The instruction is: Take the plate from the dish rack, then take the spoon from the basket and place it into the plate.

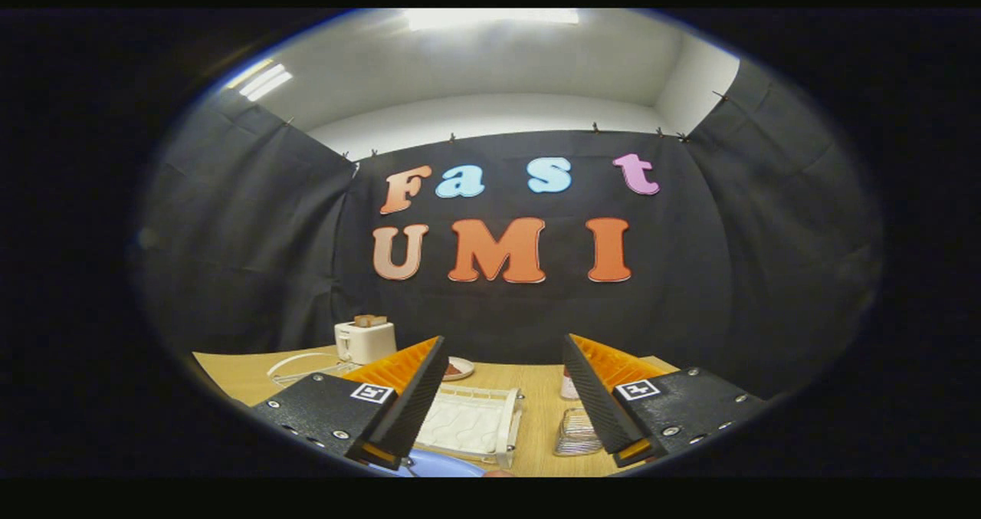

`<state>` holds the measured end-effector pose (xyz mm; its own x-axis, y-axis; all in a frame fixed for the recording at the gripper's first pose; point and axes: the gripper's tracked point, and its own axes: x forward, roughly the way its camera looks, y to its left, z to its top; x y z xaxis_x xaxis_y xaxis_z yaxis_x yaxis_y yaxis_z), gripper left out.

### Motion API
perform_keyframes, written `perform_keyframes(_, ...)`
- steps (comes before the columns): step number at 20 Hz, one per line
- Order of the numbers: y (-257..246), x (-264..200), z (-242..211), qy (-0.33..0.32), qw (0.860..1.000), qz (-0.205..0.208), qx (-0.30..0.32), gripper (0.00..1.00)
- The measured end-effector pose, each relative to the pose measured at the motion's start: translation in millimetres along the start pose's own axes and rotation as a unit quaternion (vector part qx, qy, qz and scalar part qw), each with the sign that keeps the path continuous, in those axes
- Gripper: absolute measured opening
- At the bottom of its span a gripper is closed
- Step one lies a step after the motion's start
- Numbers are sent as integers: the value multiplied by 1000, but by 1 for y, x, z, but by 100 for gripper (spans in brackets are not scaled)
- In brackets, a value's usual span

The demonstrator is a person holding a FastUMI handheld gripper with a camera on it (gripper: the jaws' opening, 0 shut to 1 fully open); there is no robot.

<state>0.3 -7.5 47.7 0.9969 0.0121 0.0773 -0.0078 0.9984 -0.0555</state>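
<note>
Claw: we log it spread wide, gripping nothing, raised above the desk and aimed level at the wall, likely a travel pose between steps. White dish rack: just ahead, between the fingers. Blue plate: beneath the fingers, nearest us, apparently out of the rack. Wire basket: beside the right finger; we cannot make out the spoon. Toaster: far back, left.

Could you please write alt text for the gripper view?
The hand-held gripper is open above a wooden table, with a white dish rack and a blue plate between its fingers. A white toaster stands beyond.
</note>
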Motion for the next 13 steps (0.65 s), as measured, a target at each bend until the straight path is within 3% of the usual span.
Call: perform_keyframes(13, 34, 44, 10, 8, 999, 38, -1, 91)
